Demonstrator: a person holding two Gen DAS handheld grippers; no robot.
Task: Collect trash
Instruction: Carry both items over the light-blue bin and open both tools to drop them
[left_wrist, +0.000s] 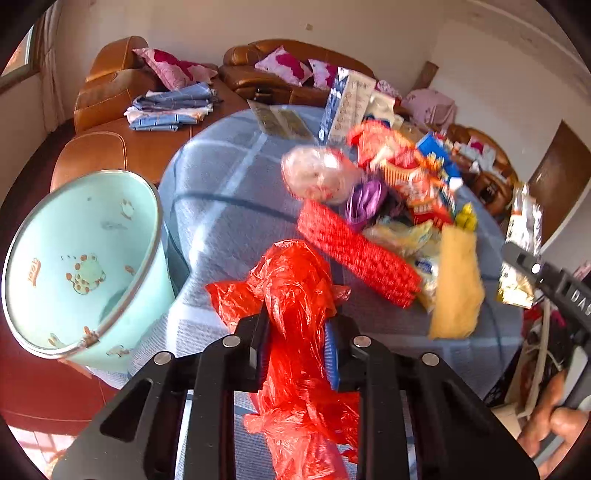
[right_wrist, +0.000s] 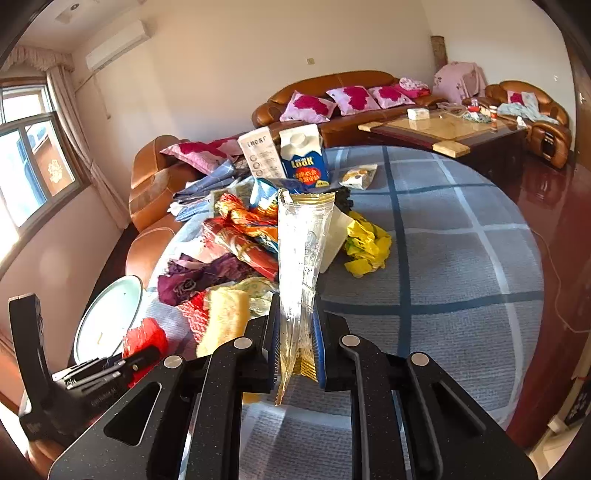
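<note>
My left gripper (left_wrist: 297, 332) is shut on a crumpled red plastic bag (left_wrist: 295, 288) and holds it above the table's edge, just right of a pale green trash bin (left_wrist: 79, 258). My right gripper (right_wrist: 295, 328) is shut on a clear pouch with gold edges (right_wrist: 301, 258) that stands up between the fingers. The right gripper and its pouch (left_wrist: 521, 236) show at the right of the left wrist view. The bin's rim (right_wrist: 107, 317) and the red bag (right_wrist: 144, 338) show at the lower left of the right wrist view. A pile of wrappers (left_wrist: 399, 206) lies on the table.
The round table (right_wrist: 454, 266) has a blue-grey checked cloth. A milk carton (right_wrist: 303, 157) and a white box (right_wrist: 260, 153) stand at its far side, and a yellow bag (right_wrist: 367, 245) lies near the pile. Brown sofas (right_wrist: 332, 96) and a coffee table (right_wrist: 443, 133) stand behind.
</note>
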